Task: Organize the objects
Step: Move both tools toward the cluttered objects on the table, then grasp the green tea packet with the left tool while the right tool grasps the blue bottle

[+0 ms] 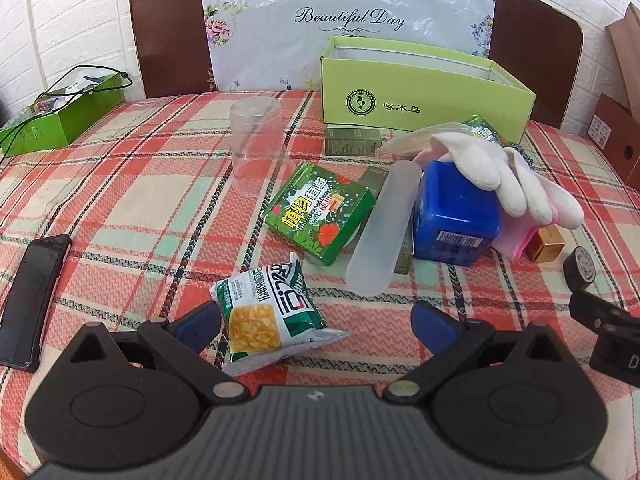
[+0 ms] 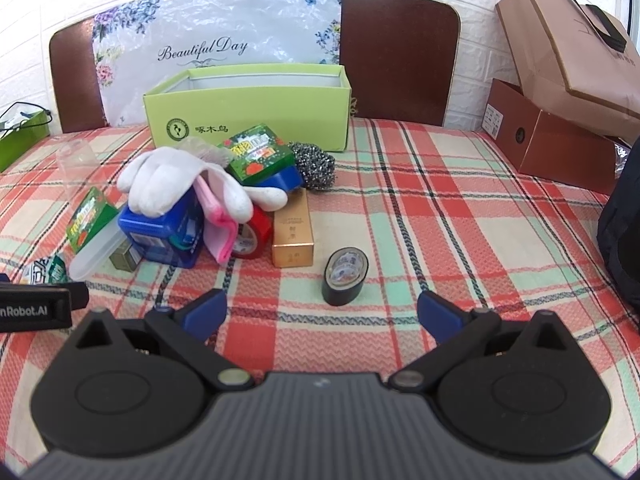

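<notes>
My left gripper is open low over the plaid table; a green and white snack packet lies between its blue fingers, untouched. Beyond it lie a green carton, a frosted plastic case, a blue tub with white gloves draped on it, and a clear cup. My right gripper is open too, with a black tape roll just ahead of its fingers. A gold box, red tape roll and steel scourer lie behind. An open lime-green box stands at the back.
A black phone lies at the left edge. A small green box with a cable sits at the far left. A brown shoebox and paper bag stand at the right, a dark bag beside them. Two chair backs stand behind the table.
</notes>
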`<state>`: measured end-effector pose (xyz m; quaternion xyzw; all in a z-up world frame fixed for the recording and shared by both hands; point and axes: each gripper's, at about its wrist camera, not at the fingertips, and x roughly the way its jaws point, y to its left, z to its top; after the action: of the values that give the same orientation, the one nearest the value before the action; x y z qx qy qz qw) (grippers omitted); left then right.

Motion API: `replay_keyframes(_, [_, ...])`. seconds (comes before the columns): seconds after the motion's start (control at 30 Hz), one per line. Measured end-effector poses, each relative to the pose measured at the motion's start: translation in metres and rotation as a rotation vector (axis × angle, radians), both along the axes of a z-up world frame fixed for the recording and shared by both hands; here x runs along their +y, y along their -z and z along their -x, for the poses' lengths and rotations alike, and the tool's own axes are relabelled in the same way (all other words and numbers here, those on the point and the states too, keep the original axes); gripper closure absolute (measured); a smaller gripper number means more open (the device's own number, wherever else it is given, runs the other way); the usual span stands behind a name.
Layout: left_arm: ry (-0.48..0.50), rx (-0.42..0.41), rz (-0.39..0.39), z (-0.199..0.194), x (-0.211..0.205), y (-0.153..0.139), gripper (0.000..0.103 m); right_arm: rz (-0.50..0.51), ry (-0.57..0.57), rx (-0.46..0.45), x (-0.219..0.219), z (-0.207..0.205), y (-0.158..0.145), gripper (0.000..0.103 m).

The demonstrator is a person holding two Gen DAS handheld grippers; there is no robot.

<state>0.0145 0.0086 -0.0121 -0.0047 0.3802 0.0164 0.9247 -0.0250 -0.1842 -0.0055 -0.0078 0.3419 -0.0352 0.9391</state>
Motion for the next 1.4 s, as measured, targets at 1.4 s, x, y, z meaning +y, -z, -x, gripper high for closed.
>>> replay_keyframes(1.4, [0.193, -0.171, 0.123, -0.034, 0.046, -0.031, 0.000, -0.019, -0.458, -0.059, 0.065, -0.014, -0.009, 0.001])
